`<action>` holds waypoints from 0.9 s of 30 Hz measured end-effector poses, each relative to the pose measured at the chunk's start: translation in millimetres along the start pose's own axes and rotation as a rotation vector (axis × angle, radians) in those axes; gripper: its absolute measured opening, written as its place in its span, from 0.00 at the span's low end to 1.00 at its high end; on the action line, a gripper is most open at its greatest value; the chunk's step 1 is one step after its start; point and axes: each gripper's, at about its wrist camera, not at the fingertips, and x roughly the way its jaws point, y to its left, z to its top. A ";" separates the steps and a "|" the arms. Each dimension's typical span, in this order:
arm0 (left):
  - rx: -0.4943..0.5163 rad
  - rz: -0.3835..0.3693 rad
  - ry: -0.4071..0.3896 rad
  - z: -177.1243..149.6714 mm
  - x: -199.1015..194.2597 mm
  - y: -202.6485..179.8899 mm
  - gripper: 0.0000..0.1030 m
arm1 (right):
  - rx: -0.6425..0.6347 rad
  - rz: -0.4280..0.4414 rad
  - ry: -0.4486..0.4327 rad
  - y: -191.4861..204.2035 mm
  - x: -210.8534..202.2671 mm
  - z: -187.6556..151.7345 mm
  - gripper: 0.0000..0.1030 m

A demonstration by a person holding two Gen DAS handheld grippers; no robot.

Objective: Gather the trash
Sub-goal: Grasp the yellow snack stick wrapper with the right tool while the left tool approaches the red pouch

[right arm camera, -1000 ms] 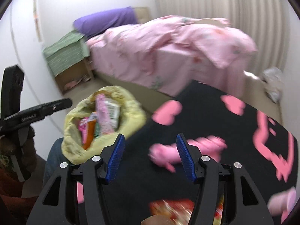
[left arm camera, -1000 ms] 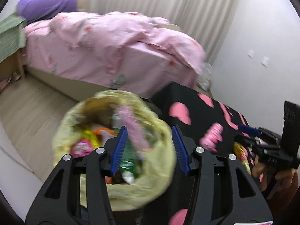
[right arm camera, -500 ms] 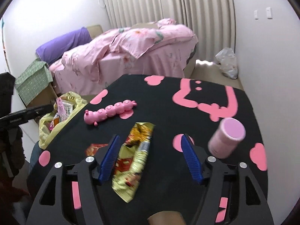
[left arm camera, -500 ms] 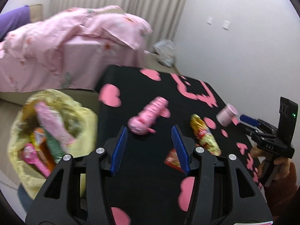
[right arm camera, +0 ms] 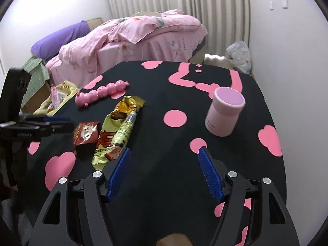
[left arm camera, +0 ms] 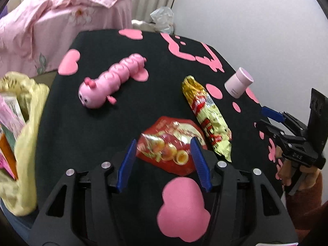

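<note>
left gripper jaws opening, nothing clamped, the red snack wrapper seen between the blue pads, likely lined up for a grab; right gripper jaws wide apart and empty over bare cloth, yellow snack wrapper just past its left pad. both wrappers lie touching near the table left edge, close to the yellow trash bag hanging off that edge (short carry, probably why). pink caterpillar toy and pink cup look like non-trash, well apart.
</note>
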 end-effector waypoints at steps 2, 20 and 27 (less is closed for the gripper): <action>0.023 0.004 0.003 -3.3 -1.9 -5.6 0.51 | 0.015 -0.010 0.002 -2.4 2.4 -2.7 0.64; -0.073 -0.007 0.039 -19.5 -17.0 14.7 0.51 | -0.030 0.157 0.095 60.7 65.1 36.1 0.64; -0.123 -0.050 0.079 -21.1 -7.2 12.6 0.51 | 0.002 0.256 0.144 54.5 75.0 30.0 0.34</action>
